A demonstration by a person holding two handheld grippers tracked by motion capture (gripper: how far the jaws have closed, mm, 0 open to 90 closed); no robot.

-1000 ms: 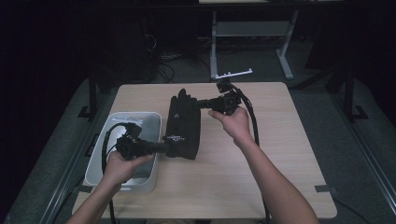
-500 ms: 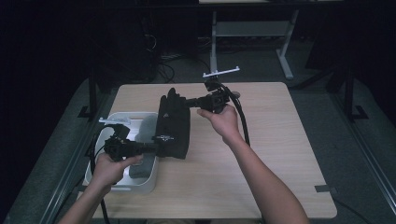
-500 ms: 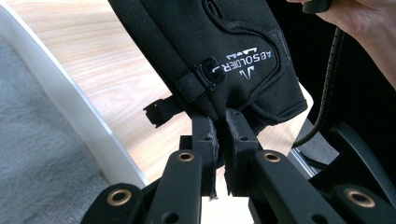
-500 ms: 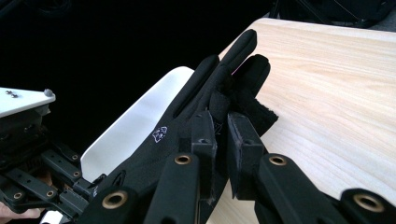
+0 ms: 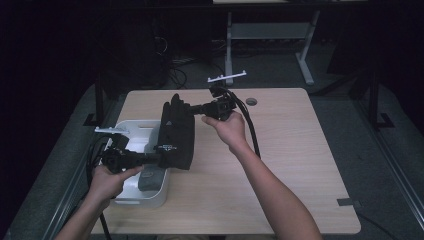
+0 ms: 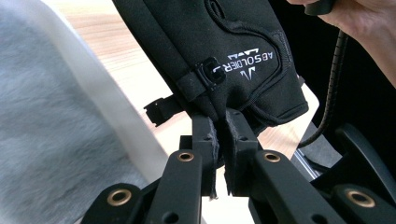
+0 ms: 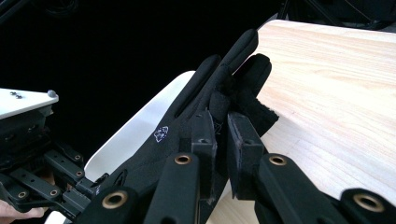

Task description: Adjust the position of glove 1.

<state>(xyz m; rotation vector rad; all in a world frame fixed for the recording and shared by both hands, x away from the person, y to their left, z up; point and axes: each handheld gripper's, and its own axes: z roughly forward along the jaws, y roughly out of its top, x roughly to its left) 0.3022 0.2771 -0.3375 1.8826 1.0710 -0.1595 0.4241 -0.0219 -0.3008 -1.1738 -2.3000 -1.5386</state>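
Note:
A black glove [image 5: 177,132] with white lettering hangs stretched between my two grippers above the table's left part. My left gripper [image 5: 159,159] is shut on its cuff edge [image 6: 233,56], beside a small strap and buckle. The right gripper [image 5: 192,107] is shut on the finger end of the glove [image 7: 219,93]. In the left gripper view my left gripper [image 6: 223,135] pinches the fabric between its pads. My right gripper [image 7: 222,135] clamps the glove's fingertips. The glove hangs over the right wall of a white bin [image 5: 125,130].
The white bin [image 6: 107,102] stands at the table's left edge and holds a grey cloth item [image 5: 150,180]. The wooden table [image 5: 300,160] stretches bare to the right. A round cable hole [image 5: 251,101] lies near the far edge. Beyond the table are desk legs and cables.
Both grippers have carried the glove to the left, from the table's middle to over the bin's right wall. Both grips are unchanged.

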